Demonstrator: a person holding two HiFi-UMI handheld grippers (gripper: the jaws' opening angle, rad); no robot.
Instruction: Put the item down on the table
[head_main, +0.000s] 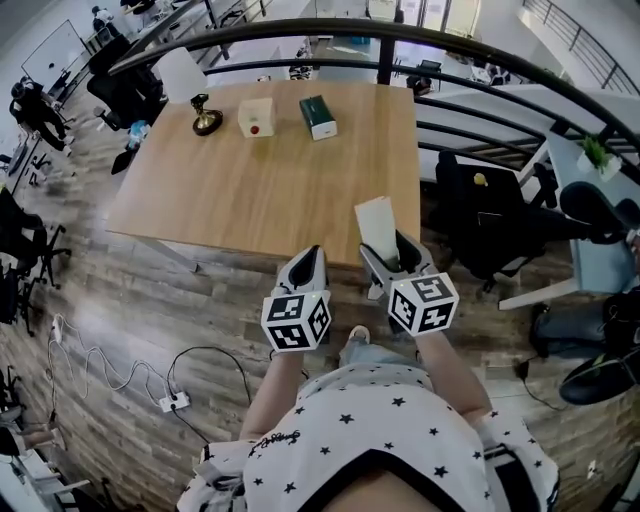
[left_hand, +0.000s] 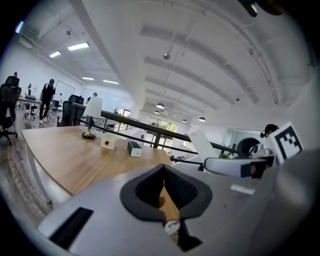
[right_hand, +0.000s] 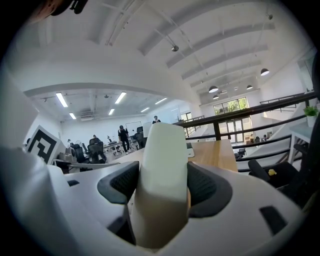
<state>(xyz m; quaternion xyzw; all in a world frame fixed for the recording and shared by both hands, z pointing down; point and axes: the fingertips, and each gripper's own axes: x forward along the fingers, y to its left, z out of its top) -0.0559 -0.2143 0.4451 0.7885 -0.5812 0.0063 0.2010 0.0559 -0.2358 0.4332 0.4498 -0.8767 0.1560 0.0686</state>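
This is looking like an open-plan office: black swivel chairs (head_main: 125, 92) are standing at 10 o'clock from the wooden table (head_main: 260, 190), a whiteboard (head_main: 52, 52) is hanging beyond them, and people (left_hand: 48, 100) are standing among desks under ceiling strip lights (left_hand: 79, 46).

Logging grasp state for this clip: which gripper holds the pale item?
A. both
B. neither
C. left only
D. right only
D: the right gripper is clamped on the pale flat block, while the left gripper has its jaws together with nothing between them.
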